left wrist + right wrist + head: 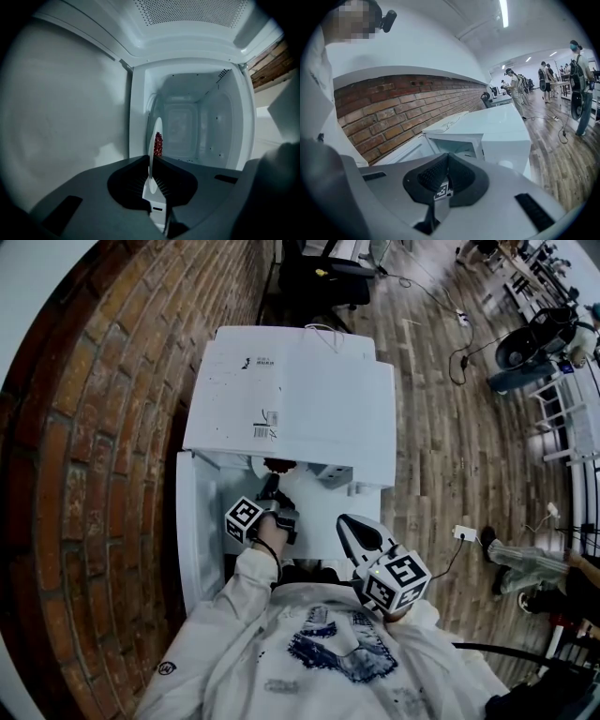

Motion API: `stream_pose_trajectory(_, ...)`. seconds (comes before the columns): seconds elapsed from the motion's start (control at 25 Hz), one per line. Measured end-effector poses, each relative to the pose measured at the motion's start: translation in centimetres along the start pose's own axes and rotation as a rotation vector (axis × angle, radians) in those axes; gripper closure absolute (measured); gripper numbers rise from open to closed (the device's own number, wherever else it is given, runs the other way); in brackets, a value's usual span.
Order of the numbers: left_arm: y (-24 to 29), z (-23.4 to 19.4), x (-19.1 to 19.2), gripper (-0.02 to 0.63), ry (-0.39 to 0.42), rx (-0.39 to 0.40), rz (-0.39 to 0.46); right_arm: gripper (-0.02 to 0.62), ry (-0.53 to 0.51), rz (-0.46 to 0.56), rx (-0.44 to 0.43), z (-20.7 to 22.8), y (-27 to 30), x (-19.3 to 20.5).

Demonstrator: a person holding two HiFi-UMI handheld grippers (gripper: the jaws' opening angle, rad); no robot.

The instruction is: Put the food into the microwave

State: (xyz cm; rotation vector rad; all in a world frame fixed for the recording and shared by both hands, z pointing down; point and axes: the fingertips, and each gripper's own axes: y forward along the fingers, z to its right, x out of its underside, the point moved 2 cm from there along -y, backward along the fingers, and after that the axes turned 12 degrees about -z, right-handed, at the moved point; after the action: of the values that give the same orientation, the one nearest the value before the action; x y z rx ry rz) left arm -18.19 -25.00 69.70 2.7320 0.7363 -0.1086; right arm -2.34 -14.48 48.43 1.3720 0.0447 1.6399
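Brick wall (pixel 84 474) beside open microwave (pixel 291 399) — left hand-held gripper (pixel 151 177) pinches plate (pixel 152 161), food (pixel 158 144) beyond its jaws; right hand-held gripper (pixel 446 164) clenched empty.

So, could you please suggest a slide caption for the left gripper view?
Left gripper shut on the rim of a white plate of red food, facing the open microwave cavity.

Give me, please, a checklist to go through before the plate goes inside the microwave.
1. Door open: ok.
2. Cavity free of other things: ok, in the part shown.
3. Left tongs shut on the plate rim: ok.
4. Food on the plate: ok.
5. Plate level: cannot tell.
6. Right tongs shut, empty, back from the opening: ok.
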Motion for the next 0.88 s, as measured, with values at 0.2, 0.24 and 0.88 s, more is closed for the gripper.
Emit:
stream_pose_trajectory(0.2,0.3,-0.1,0.1,0.582,0.005,-0.002,-0.02,0.581,0.0,0.004,0.002,0.0,-0.1,0.0)
stream_pose_trajectory(0.24,0.2,-0.2,0.1,0.573,0.009,-0.007,-0.022,0.581,-0.001,0.003,0.0,0.0,-0.1,0.0)
stream_pose_trajectory(0.88,-0.9,-0.5,5.1,0.52,-0.006,0.015,-0.116,0.581,0.007,0.006,-0.022,-0.1,-0.6,0.6)
